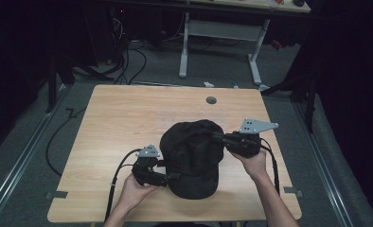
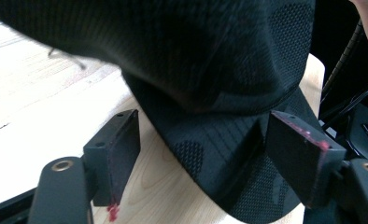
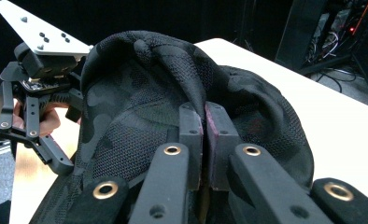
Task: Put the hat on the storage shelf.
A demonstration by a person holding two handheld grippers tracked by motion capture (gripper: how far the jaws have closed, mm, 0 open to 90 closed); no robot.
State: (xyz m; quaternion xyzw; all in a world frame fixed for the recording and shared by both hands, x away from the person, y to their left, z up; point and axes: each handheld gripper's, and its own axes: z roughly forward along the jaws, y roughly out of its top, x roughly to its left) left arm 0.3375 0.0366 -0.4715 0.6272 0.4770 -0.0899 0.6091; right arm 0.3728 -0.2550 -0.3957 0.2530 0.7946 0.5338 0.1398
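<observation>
While my right gripper (image 3: 204, 140) is clenched on a fold of the black cap (image 1: 194, 156) at its crown, I hold the cap in the middle of the wooden table (image 1: 118, 123); my left gripper (image 2: 205, 158) stands released, its jaws on either side of the brim without pressing it; I judge that the step in hand is to take the brim; the next move calls for closing the left jaws on it.
</observation>
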